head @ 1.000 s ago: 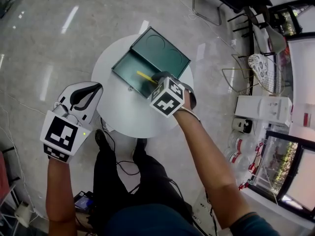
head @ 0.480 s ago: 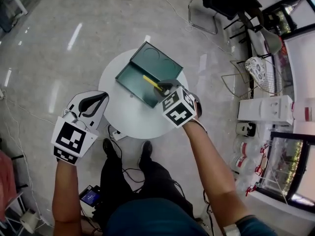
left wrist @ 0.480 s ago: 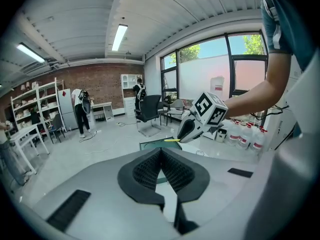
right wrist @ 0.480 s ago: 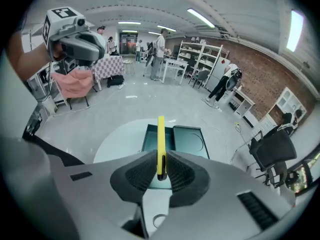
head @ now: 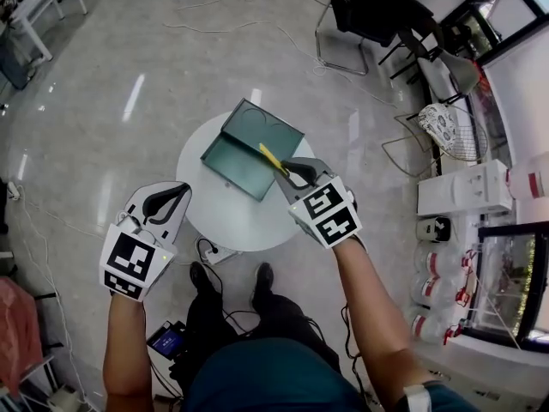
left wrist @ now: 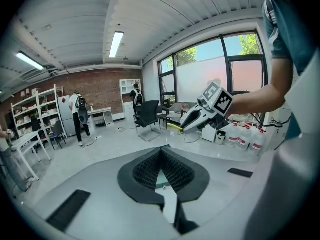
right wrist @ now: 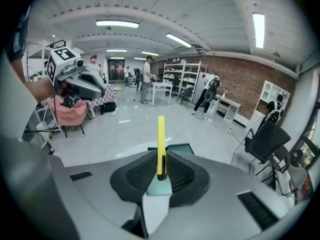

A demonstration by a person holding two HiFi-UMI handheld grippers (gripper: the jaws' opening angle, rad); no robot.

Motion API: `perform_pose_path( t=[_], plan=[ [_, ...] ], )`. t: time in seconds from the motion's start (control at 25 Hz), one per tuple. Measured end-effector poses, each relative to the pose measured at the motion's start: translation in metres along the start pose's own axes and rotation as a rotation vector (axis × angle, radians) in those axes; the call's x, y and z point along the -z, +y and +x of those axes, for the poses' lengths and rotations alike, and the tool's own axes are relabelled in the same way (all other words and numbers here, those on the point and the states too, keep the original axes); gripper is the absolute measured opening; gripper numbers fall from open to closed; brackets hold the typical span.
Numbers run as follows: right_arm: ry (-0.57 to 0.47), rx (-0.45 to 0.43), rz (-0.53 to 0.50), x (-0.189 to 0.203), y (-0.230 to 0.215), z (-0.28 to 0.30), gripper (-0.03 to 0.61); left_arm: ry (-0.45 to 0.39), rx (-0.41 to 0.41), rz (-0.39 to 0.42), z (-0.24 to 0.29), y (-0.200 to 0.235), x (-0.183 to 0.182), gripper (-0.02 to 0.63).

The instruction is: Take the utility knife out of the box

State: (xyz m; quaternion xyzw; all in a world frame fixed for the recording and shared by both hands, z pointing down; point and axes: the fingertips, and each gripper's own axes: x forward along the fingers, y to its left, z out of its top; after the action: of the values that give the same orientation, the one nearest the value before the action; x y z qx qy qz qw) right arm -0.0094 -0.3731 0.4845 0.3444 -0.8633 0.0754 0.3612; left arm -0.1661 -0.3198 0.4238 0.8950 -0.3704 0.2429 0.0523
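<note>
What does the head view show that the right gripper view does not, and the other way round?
Only the head view: the person's legs and the marker cube on the right gripper. Only the right gripper view: its jaws closed on the lower end of the yellow utility knife, shelves and people behind. Both: that knife, the open green box, the left gripper.

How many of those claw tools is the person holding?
2. The left gripper is by the round table's left edge, jaws shut on nothing. The right gripper is over the open green box, clamping the yellow utility knife. None seem hidden.
</note>
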Motion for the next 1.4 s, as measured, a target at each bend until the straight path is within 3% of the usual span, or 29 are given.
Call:
perform_pose_path(
  t=[0.32, 0.76, 1.4],
  plan=[
    [-0.221, -0.006, 0.104, -0.036, 0.01, -0.074, 0.077, -0.034, -0.01, 0.028, -0.027, -0.028, -0.034, 0.018],
    [-0.414, -0.052, 0.229, -0.062, 0.018, -0.135, 0.075, -0.081, -0.01, 0.05, -0.056, -0.048, -0.074, 0.018],
    [-0.438, -0.033, 0.197, -0.079, 0.015, -0.164, 0.075, -0.103, -0.015, 0.045, -0.068, -0.045, -0.096, 0.018]
  ],
)
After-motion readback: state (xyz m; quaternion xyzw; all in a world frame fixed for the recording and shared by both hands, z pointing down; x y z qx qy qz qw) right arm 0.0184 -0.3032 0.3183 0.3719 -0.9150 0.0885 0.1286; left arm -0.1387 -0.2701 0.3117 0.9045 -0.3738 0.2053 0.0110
